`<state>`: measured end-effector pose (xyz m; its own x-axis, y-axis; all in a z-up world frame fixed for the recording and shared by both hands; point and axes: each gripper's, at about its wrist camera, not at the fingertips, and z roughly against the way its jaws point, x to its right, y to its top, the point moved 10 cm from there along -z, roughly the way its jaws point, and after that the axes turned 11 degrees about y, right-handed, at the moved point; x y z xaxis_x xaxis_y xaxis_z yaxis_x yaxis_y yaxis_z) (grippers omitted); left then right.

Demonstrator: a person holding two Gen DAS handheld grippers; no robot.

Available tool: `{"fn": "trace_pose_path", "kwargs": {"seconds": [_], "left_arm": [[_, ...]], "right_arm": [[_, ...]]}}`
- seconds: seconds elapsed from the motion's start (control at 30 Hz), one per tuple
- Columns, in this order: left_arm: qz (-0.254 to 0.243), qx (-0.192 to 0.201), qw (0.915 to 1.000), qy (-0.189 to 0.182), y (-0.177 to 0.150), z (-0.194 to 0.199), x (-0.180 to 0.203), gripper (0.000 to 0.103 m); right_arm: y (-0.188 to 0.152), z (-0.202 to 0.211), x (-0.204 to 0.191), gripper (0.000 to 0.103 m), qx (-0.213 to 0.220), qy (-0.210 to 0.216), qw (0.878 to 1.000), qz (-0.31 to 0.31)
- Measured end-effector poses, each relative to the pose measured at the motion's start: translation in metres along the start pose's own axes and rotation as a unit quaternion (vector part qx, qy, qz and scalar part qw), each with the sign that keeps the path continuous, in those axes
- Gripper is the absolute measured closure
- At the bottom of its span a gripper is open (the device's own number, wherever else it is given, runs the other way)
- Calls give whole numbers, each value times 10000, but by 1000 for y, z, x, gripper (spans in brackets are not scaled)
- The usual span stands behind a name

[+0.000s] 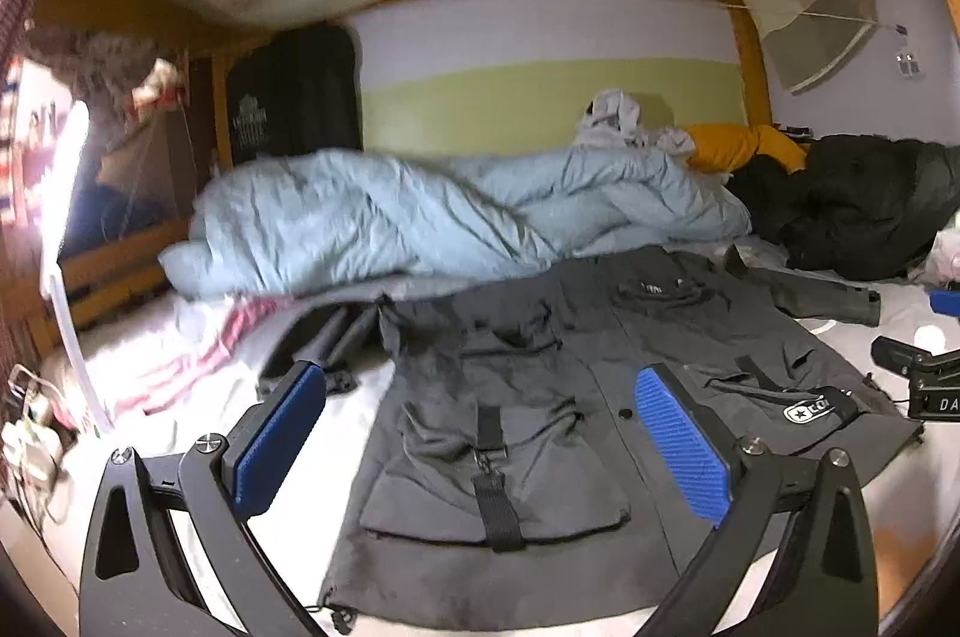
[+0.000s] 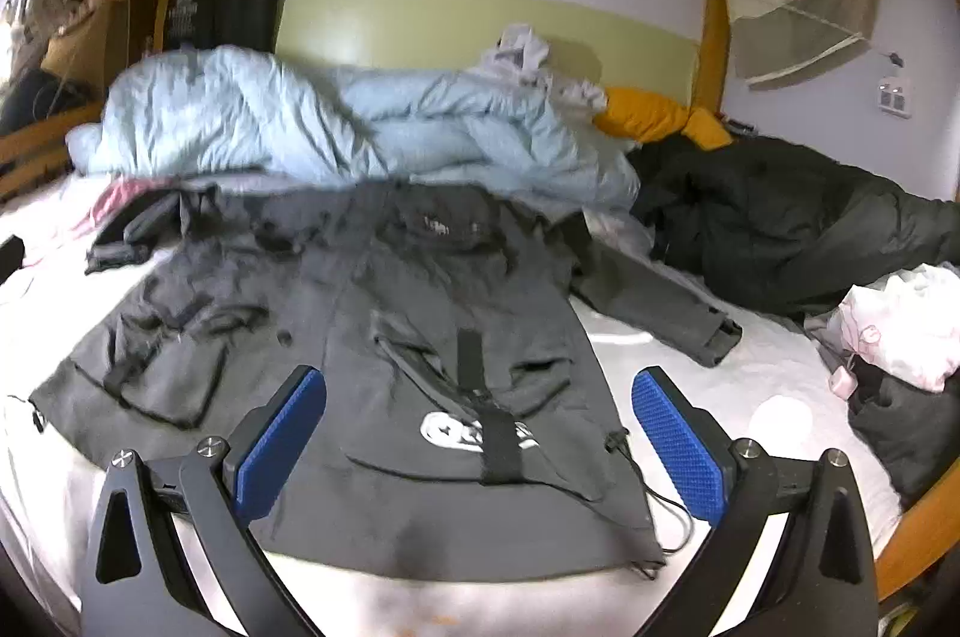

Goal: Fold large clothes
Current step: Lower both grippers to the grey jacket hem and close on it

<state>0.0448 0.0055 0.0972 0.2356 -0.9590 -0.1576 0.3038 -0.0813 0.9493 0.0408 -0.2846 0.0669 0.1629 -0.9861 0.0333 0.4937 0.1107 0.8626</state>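
Note:
A large dark grey jacket [image 1: 540, 397] lies spread flat, front up, on the white bed sheet [image 1: 300, 505], hem toward me. It also shows in the right wrist view [image 2: 372, 337], with one sleeve [image 2: 654, 301] stretched to the right. My left gripper [image 1: 480, 433] is open and empty, hovering over the jacket's lower left pocket. My right gripper [image 2: 480, 433] is open and empty above the lower right pocket with the white logo [image 2: 474, 433]. The right gripper's black body also shows at the right edge of the left wrist view [image 1: 924, 373].
A crumpled light blue duvet [image 1: 432, 217] lies behind the jacket. A black coat [image 2: 780, 223], a yellow garment [image 2: 654, 114] and pink-white clothes [image 2: 900, 325] sit at the right. A wooden bed frame [image 2: 924, 529] borders the bed. A pink striped cloth [image 1: 198, 355] lies left.

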Motion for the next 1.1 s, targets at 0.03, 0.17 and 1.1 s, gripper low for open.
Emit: {"fn": "trace_pose_path", "kwargs": {"seconds": [0.03,0.17,1.1], "left_arm": [[2,-116,9999,-23,-2,-5,-1,0],[-61,-380,9992,51,-14,-21,-8,0],[576,-3032,9511,143,-174,-107,-114,17]], "right_arm": [[0,1,8,0,70,-56,9999,-74],[-1,-3,30,0,98,-114,9998,-132],[-132,-77,138,37,-2241,1142,9528,-1700]]}}
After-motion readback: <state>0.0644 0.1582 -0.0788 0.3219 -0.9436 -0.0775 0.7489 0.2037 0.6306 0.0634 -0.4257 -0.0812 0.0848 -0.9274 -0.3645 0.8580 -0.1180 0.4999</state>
